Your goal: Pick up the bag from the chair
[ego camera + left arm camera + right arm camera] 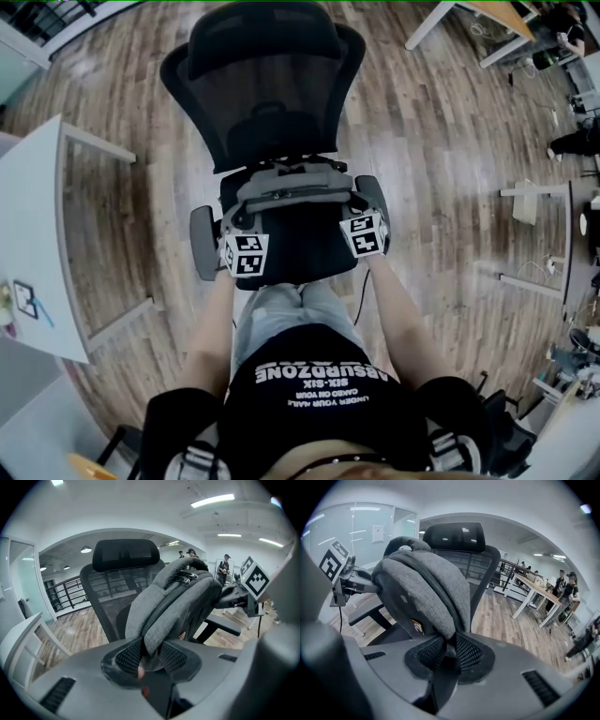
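A grey fabric bag (289,186) with a dark zip along its top sat over the seat of a black mesh-backed office chair (267,89), close in front of the backrest and between the two armrests. The head view did not show whether its underside touched the seat. The left gripper (234,230) was at the bag's left end and the right gripper (359,217) at its right end, each with its black-and-white marker cube facing up, and the person's bare forearms (214,328) reached forward to them from either side. In the left gripper view, the left gripper's two ribbed black pads (129,654) were pressed onto a fold of grey cloth at the bag's lower edge, pinching it. The bag rose tilted above them, with the chair's headrest (124,555) behind it. In the right gripper view, the right gripper's ribbed pads (468,651) likewise clamped the bottom edge of the bag at the other end, with the cloth gathered tightly between them. A small orange label (416,627) showed on the bag's dark side panel. The chair stood on a brown wood-plank floor (441,122), with a white desk (37,234) to its left. Several standing people (566,588) were visible far back in the room beside a wood-topped table (536,584).
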Action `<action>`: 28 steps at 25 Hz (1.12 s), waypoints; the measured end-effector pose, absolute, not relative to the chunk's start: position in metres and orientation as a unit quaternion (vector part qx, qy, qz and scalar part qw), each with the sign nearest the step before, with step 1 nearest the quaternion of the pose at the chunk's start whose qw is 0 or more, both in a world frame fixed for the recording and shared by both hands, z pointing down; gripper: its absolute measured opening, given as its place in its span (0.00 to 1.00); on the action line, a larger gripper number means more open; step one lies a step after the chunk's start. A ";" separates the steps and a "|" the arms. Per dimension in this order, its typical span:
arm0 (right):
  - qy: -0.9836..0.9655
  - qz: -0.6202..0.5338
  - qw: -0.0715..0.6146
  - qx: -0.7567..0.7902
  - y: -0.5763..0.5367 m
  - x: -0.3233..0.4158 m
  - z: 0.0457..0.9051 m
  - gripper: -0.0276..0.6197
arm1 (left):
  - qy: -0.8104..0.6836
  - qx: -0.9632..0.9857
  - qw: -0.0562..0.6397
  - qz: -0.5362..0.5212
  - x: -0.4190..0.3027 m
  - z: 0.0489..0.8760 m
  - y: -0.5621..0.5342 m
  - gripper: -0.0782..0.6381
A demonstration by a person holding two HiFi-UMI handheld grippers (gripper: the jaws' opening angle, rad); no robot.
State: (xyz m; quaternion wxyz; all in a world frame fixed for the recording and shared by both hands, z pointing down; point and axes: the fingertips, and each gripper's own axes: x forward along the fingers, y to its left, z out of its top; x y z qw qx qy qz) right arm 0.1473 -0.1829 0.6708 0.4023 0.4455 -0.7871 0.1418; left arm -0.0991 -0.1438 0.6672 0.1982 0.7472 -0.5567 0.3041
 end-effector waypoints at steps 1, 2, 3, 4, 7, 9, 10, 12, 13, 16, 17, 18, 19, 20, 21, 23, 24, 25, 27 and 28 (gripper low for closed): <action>-0.787 0.135 0.408 0.443 -0.180 0.147 0.669 0.14 | -0.555 0.747 0.198 0.307 -0.100 0.666 -0.141 0.26; -0.788 0.128 0.411 0.441 -0.177 0.147 0.667 0.14 | -0.554 0.748 0.198 0.307 -0.100 0.664 -0.140 0.26; -0.789 0.122 0.412 0.439 -0.174 0.148 0.665 0.14 | -0.554 0.748 0.196 0.308 -0.099 0.661 -0.139 0.26; -0.790 0.119 0.411 0.439 -0.171 0.150 0.663 0.14 | -0.554 0.749 0.192 0.308 -0.098 0.658 -0.139 0.26; -0.789 0.125 0.398 0.451 -0.164 0.157 0.655 0.14 | -0.553 0.757 0.179 0.300 -0.092 0.643 -0.142 0.26; -0.789 0.141 0.381 0.461 -0.158 0.162 0.648 0.13 | -0.551 0.763 0.174 0.290 -0.087 0.631 -0.142 0.26; -0.790 0.149 0.370 0.466 -0.153 0.164 0.644 0.13 | -0.550 0.766 0.173 0.285 -0.085 0.624 -0.140 0.26; -0.792 0.161 0.350 0.474 -0.142 0.169 0.636 0.13 | -0.548 0.771 0.172 0.275 -0.081 0.611 -0.134 0.26; -0.792 0.166 0.341 0.478 -0.136 0.171 0.632 0.13 | -0.547 0.773 0.171 0.271 -0.079 0.605 -0.130 0.26; -0.794 0.182 0.316 0.486 -0.115 0.177 0.619 0.13 | -0.546 0.778 0.167 0.261 -0.075 0.588 -0.114 0.26; -0.795 0.187 0.308 0.488 -0.106 0.178 0.614 0.13 | -0.547 0.778 0.167 0.259 -0.074 0.583 -0.107 0.25; -0.796 0.193 0.299 0.489 -0.098 0.179 0.610 0.13 | -0.548 0.778 0.168 0.255 -0.073 0.579 -0.100 0.25; -0.797 0.199 0.289 0.491 -0.090 0.180 0.604 0.13 | -0.550 0.778 0.169 0.252 -0.072 0.574 -0.092 0.25; -0.799 0.204 0.280 0.491 -0.082 0.181 0.598 0.13 | -0.552 0.778 0.170 0.248 -0.071 0.568 -0.085 0.25; -0.801 0.207 0.272 0.491 -0.075 0.182 0.592 0.13 | -0.554 0.778 0.170 0.245 -0.069 0.563 -0.078 0.25; -0.806 0.212 0.257 0.489 -0.061 0.184 0.577 0.13 | -0.559 0.777 0.167 0.236 -0.067 0.550 -0.065 0.25; -0.809 0.213 0.251 0.487 -0.053 0.184 0.569 0.13 | -0.562 0.777 0.164 0.232 -0.067 0.543 -0.059 0.25; -0.812 0.212 0.246 0.485 -0.046 0.185 0.562 0.13 | -0.564 0.777 0.160 0.228 -0.065 0.535 -0.052 0.25; -0.817 0.208 0.237 0.482 -0.031 0.188 0.548 0.13 | -0.568 0.779 0.151 0.219 -0.062 0.519 -0.041 0.25; -0.819 0.206 0.233 0.482 -0.024 0.190 0.541 0.13 | -0.569 0.781 0.146 0.214 -0.060 0.511 -0.037 0.25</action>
